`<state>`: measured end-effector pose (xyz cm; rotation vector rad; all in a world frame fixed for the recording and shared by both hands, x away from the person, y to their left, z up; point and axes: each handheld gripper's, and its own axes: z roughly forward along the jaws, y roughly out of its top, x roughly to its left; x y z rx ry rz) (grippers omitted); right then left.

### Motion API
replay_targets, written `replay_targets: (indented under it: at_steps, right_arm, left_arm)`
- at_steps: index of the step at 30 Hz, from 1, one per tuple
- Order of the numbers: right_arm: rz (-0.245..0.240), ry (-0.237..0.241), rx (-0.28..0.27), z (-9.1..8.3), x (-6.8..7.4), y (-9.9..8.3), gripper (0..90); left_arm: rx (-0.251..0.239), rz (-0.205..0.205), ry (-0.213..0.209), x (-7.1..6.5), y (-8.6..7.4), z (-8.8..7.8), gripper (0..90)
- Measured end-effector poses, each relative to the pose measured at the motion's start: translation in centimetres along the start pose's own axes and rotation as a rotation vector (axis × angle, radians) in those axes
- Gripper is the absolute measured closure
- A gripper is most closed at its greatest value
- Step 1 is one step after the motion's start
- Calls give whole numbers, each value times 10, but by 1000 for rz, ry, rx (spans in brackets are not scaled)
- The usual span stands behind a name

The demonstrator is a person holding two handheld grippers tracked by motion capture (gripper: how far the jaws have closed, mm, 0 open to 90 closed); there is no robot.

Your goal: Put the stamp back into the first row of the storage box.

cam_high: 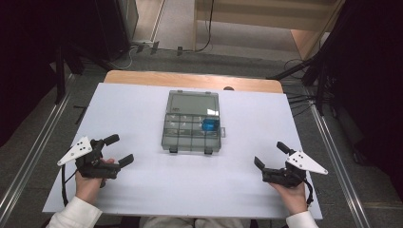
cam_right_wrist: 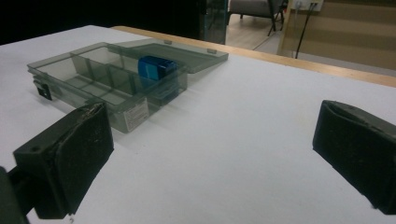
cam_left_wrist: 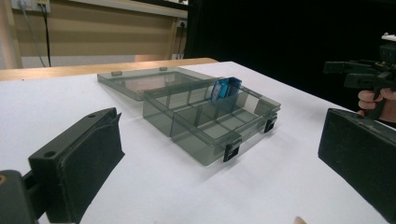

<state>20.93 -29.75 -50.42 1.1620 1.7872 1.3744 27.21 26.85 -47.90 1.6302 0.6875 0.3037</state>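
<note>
At the near edge of the white bench (cam_high: 142, 190), the person's left hand (cam_high: 88, 183) holds the left gripper (cam_high: 119, 149) and the right hand (cam_high: 292, 194) holds the right gripper (cam_high: 271, 156); both pairs of jaws stand wide apart with nothing between them, well to either side of the box. Farther in, mid-bench, a smoky clear compartment box (cam_high: 191, 135) lies with its lid (cam_high: 192, 103) folded flat behind it. A small blue object (cam_high: 209, 125) sits in a right-hand compartment near the hinge
</note>
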Motion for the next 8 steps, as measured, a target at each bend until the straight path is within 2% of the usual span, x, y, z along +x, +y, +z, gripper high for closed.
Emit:
replay_targets:
  at_steps: [8]
  right_arm:
    - [13, -29, -23, -2, -2, -3, 0]
  left_arm:
    - [-1, -1, -11, 0, 0, 0, 0]
